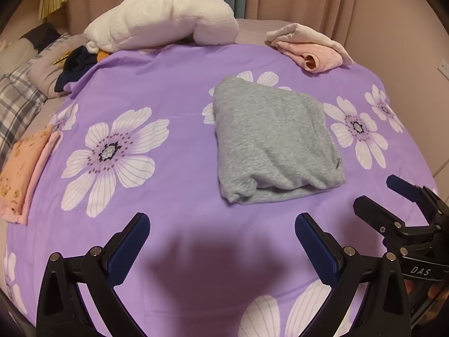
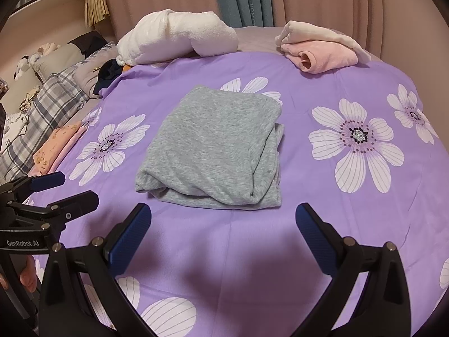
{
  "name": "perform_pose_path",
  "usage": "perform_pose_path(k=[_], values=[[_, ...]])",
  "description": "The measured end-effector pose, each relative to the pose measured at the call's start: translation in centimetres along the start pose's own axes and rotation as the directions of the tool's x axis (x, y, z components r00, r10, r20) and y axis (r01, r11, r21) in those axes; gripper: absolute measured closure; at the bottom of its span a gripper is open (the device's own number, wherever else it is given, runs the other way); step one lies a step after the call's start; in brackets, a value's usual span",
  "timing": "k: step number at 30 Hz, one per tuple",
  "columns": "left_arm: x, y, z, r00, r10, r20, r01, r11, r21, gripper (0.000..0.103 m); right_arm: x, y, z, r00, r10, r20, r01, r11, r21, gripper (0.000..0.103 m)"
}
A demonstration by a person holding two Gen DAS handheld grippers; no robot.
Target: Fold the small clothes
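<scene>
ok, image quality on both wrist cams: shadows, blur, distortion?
Left wrist: dark soft-edged shadow on the purple sheet between the open left gripper fingers; strong fisheye bending, black corner vignette; grey garment sharp. Right wrist: same kind of shadow below the open right gripper; the garment in focus, no glare.

A purple flowered bedspread (image 2: 196, 238) was covered by a folded grey garment (image 2: 213, 146), white towel (image 2: 179, 36), pink clothes (image 2: 322, 53) and an orange folded piece (image 1: 19, 168).
</scene>
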State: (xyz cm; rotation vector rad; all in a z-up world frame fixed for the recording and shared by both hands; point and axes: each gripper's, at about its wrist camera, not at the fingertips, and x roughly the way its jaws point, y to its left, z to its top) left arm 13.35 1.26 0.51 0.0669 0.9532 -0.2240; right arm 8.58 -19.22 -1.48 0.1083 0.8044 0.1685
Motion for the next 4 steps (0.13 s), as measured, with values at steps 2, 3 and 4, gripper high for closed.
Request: perform_pose_path(k=[2, 3, 4], values=[[-0.03, -0.14, 0.08, 1.000, 0.006, 0.003, -0.006, 1.000, 0.003, 0.001, -0.01, -0.03, 0.00, 1.000, 0.001, 0.001, -0.001, 1.000, 0.002, 0.000], [-0.01, -0.12, 0.07, 1.000, 0.007, 0.004, -0.007, 1.000, 0.001, 0.001, -0.03, -0.04, 0.01, 1.000, 0.002, 0.002, -0.002, 1.000, 0.002, 0.000], [-0.01, -0.10, 0.12, 1.000, 0.010, 0.004, -0.010, 1.000, 0.002, 0.001, -0.03, -0.09, 0.06, 1.000, 0.002, 0.003, -0.002, 1.000, 0.002, 0.000]])
